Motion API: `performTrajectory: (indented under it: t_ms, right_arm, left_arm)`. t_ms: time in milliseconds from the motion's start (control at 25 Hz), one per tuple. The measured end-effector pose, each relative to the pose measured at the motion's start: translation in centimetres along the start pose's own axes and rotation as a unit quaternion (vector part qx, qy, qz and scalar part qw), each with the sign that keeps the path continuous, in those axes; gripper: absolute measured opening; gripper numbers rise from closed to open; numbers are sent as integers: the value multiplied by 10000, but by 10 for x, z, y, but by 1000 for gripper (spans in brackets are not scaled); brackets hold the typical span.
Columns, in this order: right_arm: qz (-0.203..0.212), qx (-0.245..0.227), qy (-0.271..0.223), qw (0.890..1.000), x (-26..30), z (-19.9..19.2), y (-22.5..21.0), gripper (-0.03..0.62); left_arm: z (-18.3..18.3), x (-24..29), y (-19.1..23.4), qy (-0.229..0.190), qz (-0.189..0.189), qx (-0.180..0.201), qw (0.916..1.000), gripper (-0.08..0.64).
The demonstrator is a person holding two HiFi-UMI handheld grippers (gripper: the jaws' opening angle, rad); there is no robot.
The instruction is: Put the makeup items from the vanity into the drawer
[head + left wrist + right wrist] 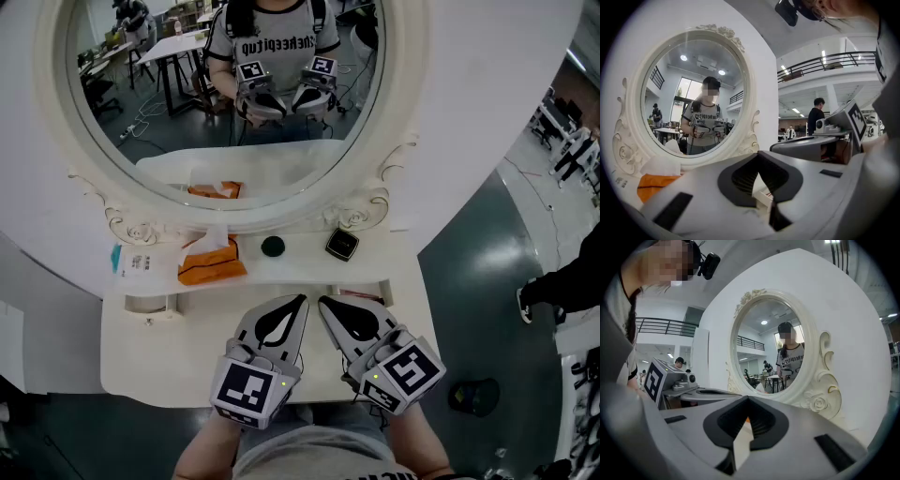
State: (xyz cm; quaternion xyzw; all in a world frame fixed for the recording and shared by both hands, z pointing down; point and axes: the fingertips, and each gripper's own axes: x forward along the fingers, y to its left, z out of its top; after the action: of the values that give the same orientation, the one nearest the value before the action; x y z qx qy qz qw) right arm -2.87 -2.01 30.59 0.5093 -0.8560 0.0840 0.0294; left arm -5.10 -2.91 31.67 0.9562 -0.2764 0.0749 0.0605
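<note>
Two small makeup items sit on the narrow shelf (300,270) under the mirror (187,141): a round dark pot (273,247) and, near it to the right, a square black compact (342,244). Neither is in the drawer (361,294), which looks to be the shallow front just below the shelf, perhaps slightly ajar, though I cannot tell for sure. The left gripper (301,300) and the right gripper (322,300) hover side by side over the tabletop (159,361), well short of the shelf, each with its jaws closed tip to tip and nothing between them. The first risk is reaching in with closed jaws: they would shove the pot or compact against the mirror frame, or off the shelf edge, rather than take hold, so they need to open before the approach. Both items look low and smooth, so a pinch too near the top could let them squirt out. An orange tissue box (210,261) stands just left of the pot, and a wide left-hand approach could knock it. With the grippers this close together, they may also bump one another.
</note>
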Motion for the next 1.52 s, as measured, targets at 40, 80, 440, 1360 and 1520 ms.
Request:
performTrajectory:
  t_ms: [40, 80, 440, 1360, 1520]
  right_arm:
    - [3, 1, 3, 10000, -1, 0, 0, 17]
    - [7, 1, 6, 10000, -1, 0, -1, 17]
    - [118, -26, 18, 9999, -1, -1, -5, 17]
    - [202, -24, 520, 9984, -7, -20, -84, 85]
    - [238, -76, 659, 9975, -6, -27, -103, 100]
  left_arm:
    - [0, 0, 0, -19, 7, 11, 10000, 38]
    - [-1, 1, -1, -21, 14, 9, 10000, 38]
    - [3, 6, 1, -200, 117, 151, 9996, 38]
    - [-2, 54, -14, 35, 374, -124, 9992, 38]
    - [-4, 62, -15, 84, 470, -251, 9985, 38]
